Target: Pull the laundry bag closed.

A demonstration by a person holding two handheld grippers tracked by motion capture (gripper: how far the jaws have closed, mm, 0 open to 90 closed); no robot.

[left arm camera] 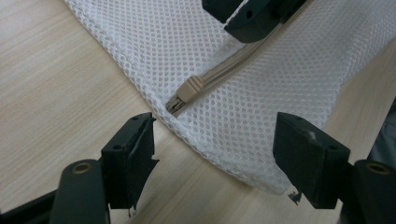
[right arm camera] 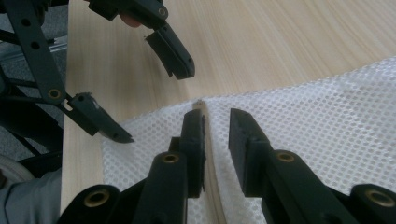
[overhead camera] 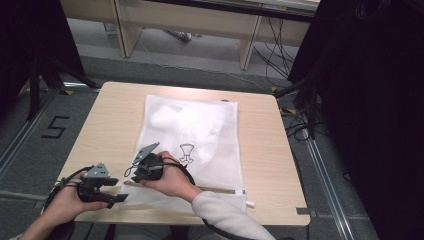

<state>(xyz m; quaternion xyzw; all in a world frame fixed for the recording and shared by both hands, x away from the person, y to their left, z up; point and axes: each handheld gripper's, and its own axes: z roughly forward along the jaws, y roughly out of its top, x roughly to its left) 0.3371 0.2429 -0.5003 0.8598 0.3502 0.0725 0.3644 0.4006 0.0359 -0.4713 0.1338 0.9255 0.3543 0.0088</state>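
A white mesh laundry bag [overhead camera: 210,145] lies flat on the wooden table [overhead camera: 110,120], with something white bundled inside near its far end. A beige zipper [overhead camera: 220,189] runs along its near edge, and the zipper pull [left arm camera: 190,87] sits at the near left corner. My right gripper [overhead camera: 134,172] rests on that corner, its jaws a narrow gap apart astride the zipper line [right arm camera: 211,140]. My left gripper [left arm camera: 215,135] hovers open just off the corner, nothing between its fingers. It also appears in the right gripper view [right arm camera: 152,102], facing my right gripper [right arm camera: 215,116].
A small black drawing [overhead camera: 187,152] marks the bag's middle. Bare wood lies left of the bag [left arm camera: 56,84] and to its right [overhead camera: 260,140]. Beyond the table are a pale desk [overhead camera: 190,20], floor cables [overhead camera: 280,55] and dark stands on both sides.
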